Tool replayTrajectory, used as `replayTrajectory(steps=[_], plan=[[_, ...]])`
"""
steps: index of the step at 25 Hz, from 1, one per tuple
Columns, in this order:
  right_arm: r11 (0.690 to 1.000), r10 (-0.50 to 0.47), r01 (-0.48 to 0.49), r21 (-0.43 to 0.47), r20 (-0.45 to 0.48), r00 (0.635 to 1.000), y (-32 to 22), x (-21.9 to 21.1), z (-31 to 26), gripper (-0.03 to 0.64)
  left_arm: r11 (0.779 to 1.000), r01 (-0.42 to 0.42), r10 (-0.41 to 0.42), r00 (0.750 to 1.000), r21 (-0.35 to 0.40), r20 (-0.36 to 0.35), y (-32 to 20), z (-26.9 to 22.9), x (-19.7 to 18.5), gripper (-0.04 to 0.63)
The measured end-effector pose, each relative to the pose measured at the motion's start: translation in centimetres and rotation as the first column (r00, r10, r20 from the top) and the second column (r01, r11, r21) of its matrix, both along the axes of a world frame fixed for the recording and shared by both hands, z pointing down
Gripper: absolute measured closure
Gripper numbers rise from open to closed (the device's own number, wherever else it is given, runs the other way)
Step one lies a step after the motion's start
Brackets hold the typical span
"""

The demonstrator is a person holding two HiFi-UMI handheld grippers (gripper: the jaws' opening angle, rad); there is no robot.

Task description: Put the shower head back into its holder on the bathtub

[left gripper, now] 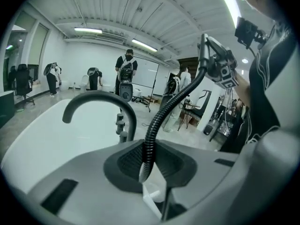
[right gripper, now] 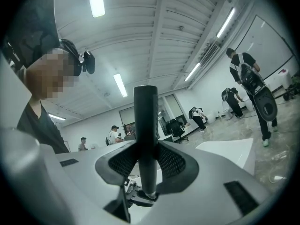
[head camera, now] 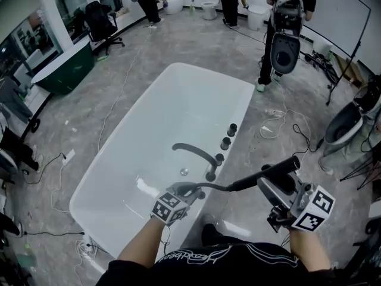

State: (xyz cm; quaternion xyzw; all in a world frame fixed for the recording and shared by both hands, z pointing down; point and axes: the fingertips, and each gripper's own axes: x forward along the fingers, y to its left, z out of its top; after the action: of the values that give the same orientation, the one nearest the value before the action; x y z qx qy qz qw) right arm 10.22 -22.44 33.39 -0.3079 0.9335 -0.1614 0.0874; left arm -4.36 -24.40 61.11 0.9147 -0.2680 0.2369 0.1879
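Standing clamped in right tool (right gripper: pixel 146 162): shower head (right gripper: pixel 146 121).

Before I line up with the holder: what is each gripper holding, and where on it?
The right gripper is shut on the shower head, around the middle of its black handle. The left gripper is shut on the ribbed hose, partway along it.

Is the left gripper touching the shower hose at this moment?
Touching. The left gripper view shows the shower hose running down between the pads of the left gripper, which press it on both sides.
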Motion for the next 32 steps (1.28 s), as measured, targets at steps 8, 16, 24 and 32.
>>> replayTrajectory(steps=[8,16,24,32], plan=[[0.999,-0.047,0.047,-0.005,-0.004,0.999,0.2,-2.0,0.4,0.482,0.997,-0.017,0.016,1.0,-0.072,-0.023,2.4,2.8,1.4,0.535],[0.996,-0.087,0.087,-0.008,-0.007,0.996,0.6,-3.0,0.7,0.482,0.996,-0.051,0.052,0.998,-0.076,0.021,3.9,4.2,1.2,0.512],[0.996,-0.093,0.094,0.003,-0.098,0.991,1.0,-4.1,2.5,0.482,0.992,0.035,-0.033,0.999,-0.125,0.017,5.4,4.6,-1.5,0.454],[0.994,-0.113,0.112,-0.017,-0.185,0.976,1.2,-6.5,6.1,0.482,0.984,0.142,-0.151,0.985,-0.104,-0.079,7.5,-1.0,-3.3,0.518]])
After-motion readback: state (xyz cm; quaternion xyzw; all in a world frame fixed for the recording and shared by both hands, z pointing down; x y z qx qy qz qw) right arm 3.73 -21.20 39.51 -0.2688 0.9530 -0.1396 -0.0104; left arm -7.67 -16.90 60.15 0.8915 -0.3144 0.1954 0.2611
